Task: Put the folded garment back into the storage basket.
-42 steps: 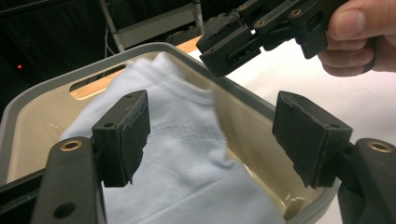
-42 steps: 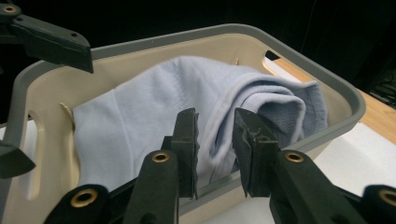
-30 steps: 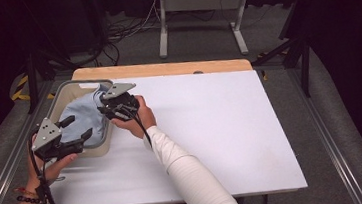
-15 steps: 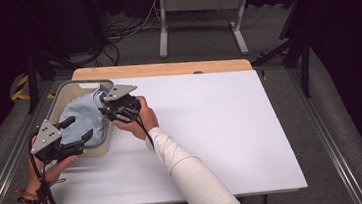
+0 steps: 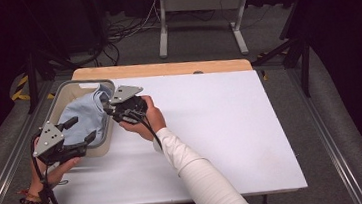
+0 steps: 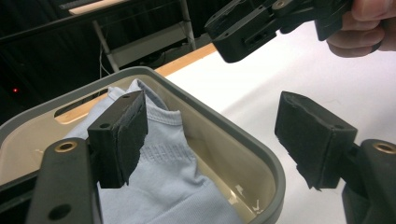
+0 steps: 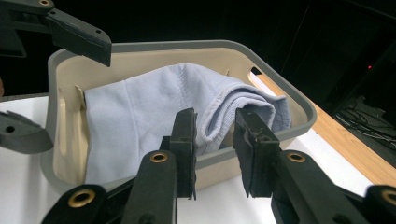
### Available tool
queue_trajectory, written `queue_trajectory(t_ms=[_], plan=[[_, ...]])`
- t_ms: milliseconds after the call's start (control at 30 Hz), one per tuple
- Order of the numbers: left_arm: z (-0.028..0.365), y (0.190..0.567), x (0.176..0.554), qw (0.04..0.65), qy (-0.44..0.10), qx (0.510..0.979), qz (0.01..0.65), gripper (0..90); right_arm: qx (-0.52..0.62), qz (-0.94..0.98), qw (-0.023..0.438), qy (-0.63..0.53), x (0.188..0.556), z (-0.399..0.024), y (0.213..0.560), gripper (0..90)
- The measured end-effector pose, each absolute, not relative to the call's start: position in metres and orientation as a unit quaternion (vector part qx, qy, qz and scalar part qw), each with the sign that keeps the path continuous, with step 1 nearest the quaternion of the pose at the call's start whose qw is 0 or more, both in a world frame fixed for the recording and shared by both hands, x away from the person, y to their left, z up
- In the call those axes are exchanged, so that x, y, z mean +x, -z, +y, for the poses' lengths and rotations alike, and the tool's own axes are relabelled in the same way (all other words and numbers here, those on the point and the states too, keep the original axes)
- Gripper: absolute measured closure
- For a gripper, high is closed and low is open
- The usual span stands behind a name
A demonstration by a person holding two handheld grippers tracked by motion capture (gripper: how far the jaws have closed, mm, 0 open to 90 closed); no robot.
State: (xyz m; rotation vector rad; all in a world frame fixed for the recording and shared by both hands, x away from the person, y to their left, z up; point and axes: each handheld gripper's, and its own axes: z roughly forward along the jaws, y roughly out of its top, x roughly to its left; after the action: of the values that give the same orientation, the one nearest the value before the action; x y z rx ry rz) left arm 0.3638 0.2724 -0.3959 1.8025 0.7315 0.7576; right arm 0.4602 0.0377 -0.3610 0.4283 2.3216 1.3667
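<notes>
Jaws of the right gripper [image 5: 111,108] stood at the near rim of the grey tub [image 5: 84,82] in the high view, next to a raised fold of the pale blue cloth [image 5: 85,116]. Against the frames from a second before, that gripper had only eased slightly back from the rim, and the cloth lay as it had. I judged that no grip was yet made and the lift-out was still to come. The left gripper [image 5: 82,129] hovered over the tub's nearest corner, hardly moved, jaws spread.

From the left gripper view, the left gripper [image 6: 215,135] was wide open and empty. The cloth [image 6: 168,177] lay below and behind the left-hand jaw, and the tub's rim [image 6: 224,121] ran between the two jaws. Beyond them, up and to the right, hung the right gripper [image 6: 252,32] in its hand [image 6: 364,32].

From the right gripper view, the right gripper [image 7: 215,149] showed a narrow gap with nothing in it. The cloth [image 7: 149,112] bulged just past the jaw tips, inside the tub [image 7: 187,45]. That rim stood between jaws and fold, so it looked likely to block a straight reach. The left gripper [image 7: 74,91] crowded the far left side. The table's wooden edge [image 7: 345,140] ran off to the right.
</notes>
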Motion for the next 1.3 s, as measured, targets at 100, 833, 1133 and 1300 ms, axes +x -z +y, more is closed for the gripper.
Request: queue_trajectory(t_ms=[100, 833, 1133, 1300], plan=[[0.270, 0.395, 0.363, 0.504, -0.315, 0.747, 0.299, 26.0, 0.152, 0.831, 0.210, -0.491, 0.458, 0.032, 0.358, 69.1], [0.248, 0.396, 0.360, 0.505, -0.306, 0.760, 0.274, 18.1, 0.167, 0.820, 0.244, -0.490, 0.451, -0.016, 0.349, 61.6], [0.239, 0.396, 0.358, 0.509, -0.304, 0.761, 0.264, 14.9, 0.176, 0.818, 0.257, -0.484, 0.446, -0.034, 0.349, 53.3], [0.233, 0.396, 0.357, 0.510, -0.300, 0.765, 0.256, 14.1, 0.185, 0.814, 0.263, -0.483, 0.443, -0.047, 0.349, 45.0]])
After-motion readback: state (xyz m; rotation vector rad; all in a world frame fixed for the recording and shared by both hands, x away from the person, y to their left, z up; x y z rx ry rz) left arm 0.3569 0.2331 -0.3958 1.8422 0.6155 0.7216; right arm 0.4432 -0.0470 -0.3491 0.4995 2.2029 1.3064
